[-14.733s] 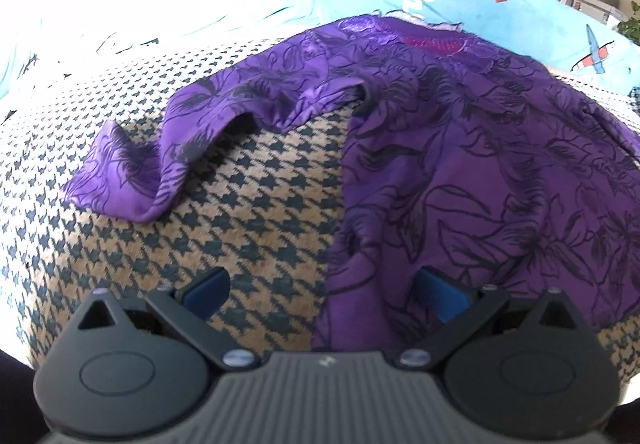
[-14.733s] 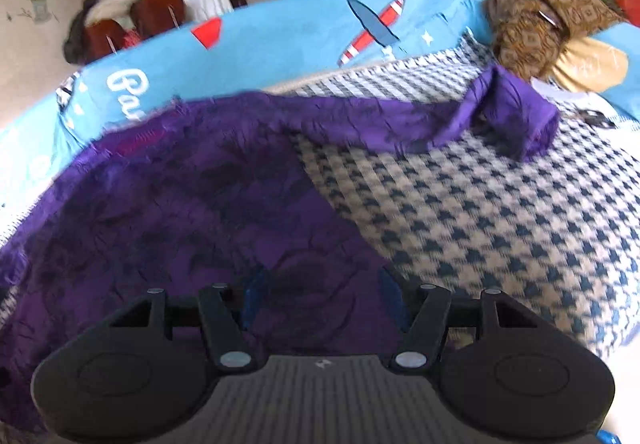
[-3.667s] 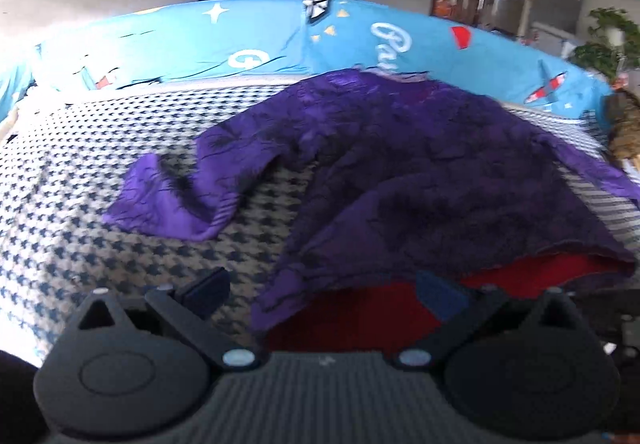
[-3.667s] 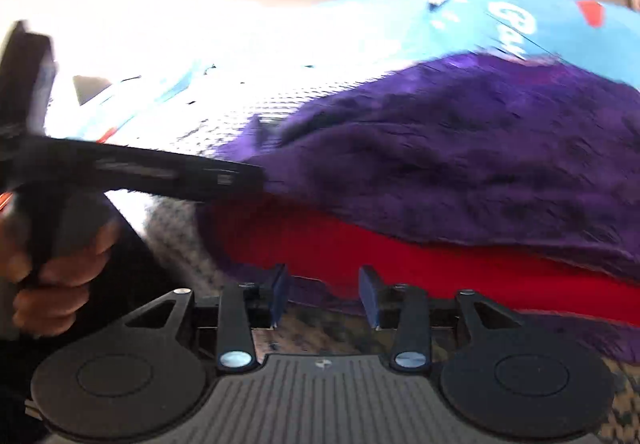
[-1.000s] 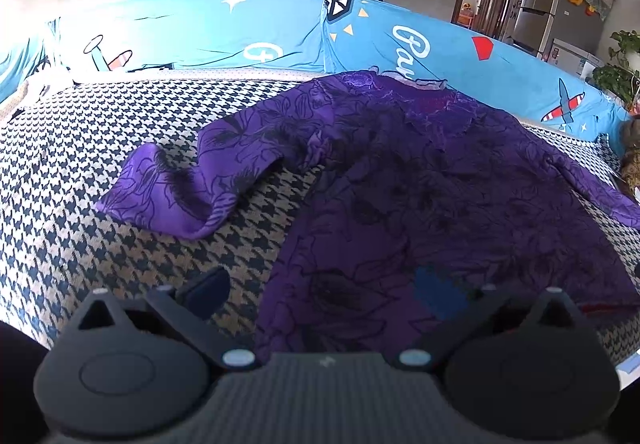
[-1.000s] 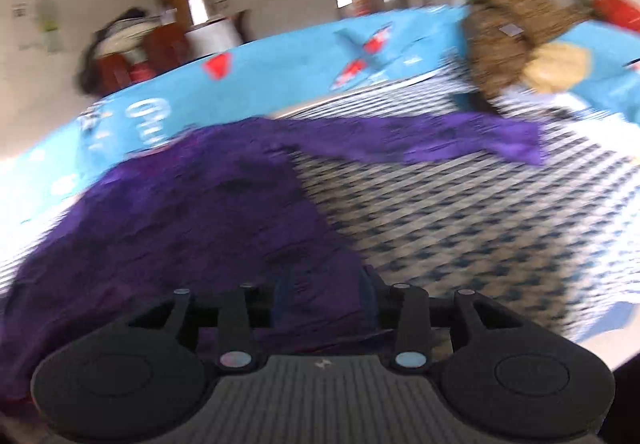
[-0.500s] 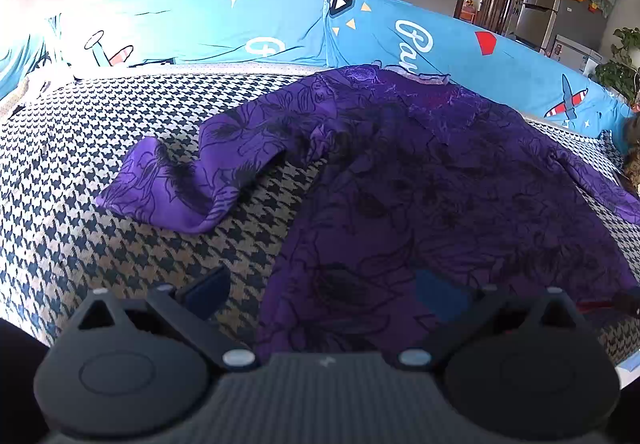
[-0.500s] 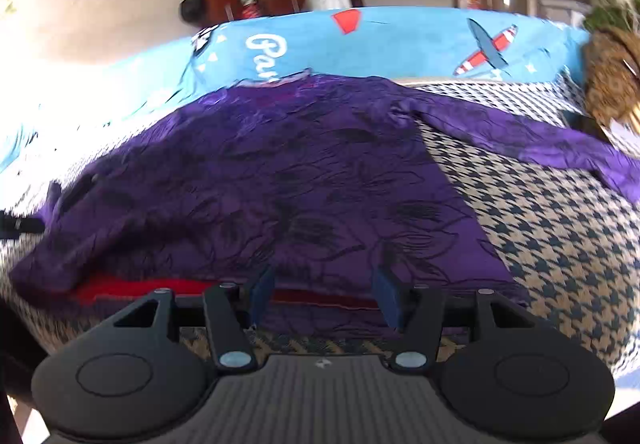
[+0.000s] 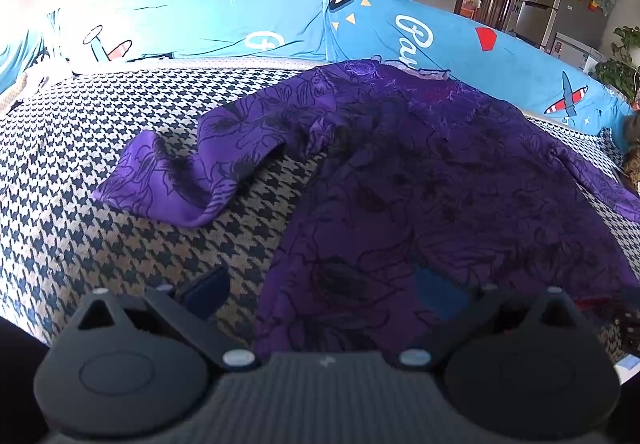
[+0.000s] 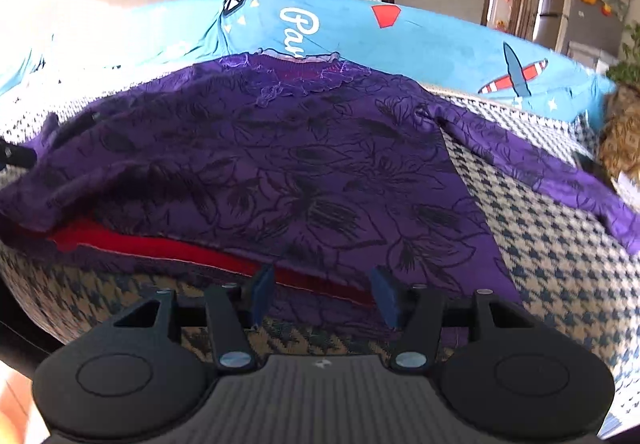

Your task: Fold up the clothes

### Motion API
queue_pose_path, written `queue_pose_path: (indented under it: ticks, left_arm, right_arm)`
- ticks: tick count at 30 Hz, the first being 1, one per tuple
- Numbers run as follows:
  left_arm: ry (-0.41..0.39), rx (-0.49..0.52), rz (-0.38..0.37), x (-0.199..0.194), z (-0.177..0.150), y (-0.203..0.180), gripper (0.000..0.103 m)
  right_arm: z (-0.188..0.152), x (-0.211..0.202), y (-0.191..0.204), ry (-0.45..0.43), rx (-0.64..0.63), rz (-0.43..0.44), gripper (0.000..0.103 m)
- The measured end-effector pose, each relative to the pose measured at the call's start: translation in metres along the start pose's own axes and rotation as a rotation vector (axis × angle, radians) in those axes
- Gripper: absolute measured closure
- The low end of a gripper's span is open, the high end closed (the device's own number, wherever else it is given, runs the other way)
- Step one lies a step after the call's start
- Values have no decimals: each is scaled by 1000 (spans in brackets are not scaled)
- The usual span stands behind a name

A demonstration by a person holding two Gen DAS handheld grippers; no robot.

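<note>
Swung back square to the hem, the right gripper [image 10: 322, 294] hangs with jaws spread and empty; the left gripper [image 9: 320, 290] waits likewise. Unfolded, the purple floral blouse [image 9: 420, 184] lies spread, sleeves out, on the houndstooth sofa cover [image 9: 100, 244].

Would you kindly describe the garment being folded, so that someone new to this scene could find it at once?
Look at the sofa seat covered in a navy-and-tan houndstooth cover, in front of the bright blue cartoon-print back cushions. Spread across it lies a long-sleeved purple top with a black floral line pattern. Its red lining showing at the near hem sets it apart from the brown patterned fabric at the seat's far end.
</note>
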State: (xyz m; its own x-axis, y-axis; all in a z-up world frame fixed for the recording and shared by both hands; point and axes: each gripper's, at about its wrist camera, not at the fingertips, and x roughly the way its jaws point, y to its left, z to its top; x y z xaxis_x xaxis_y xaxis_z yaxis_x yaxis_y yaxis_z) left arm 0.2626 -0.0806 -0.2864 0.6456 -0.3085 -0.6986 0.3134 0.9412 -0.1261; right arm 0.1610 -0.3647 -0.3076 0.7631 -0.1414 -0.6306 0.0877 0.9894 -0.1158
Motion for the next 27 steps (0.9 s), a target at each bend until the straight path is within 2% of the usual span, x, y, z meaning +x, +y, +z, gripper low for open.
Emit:
queue_pose_path:
  ticks: [5, 7, 9, 11, 15, 18, 22, 27]
  left_arm:
    - [1, 3, 0, 0, 0, 0, 0]
    - [4, 2, 1, 1, 0, 0, 0]
    - [5, 2, 0, 1, 0, 0, 0]
    - [5, 3, -1, 2, 0, 0, 0]
    - [3, 0, 0, 2, 0, 0, 0]
    - [1, -10, 3, 1, 1, 2, 0]
    - [4, -23, 18, 2, 1, 5, 0]
    - [7, -13, 40, 3, 1, 3, 0]
  right_arm:
    - [0, 9, 9, -2, -67, -18, 49]
    - [1, 13, 10, -4, -72, -12, 53]
    - [1, 17, 10, -1, -73, -3, 70]
    - [1, 20, 10, -4, -67, 8, 81]
    - [2, 15, 7, -30, -35, 17, 96]
    - [4, -4, -5, -84, 54, 7, 98]
    - [3, -34, -28, -138, 182, -65, 98]
    - [1, -37, -38, -99, 254, -63, 97]
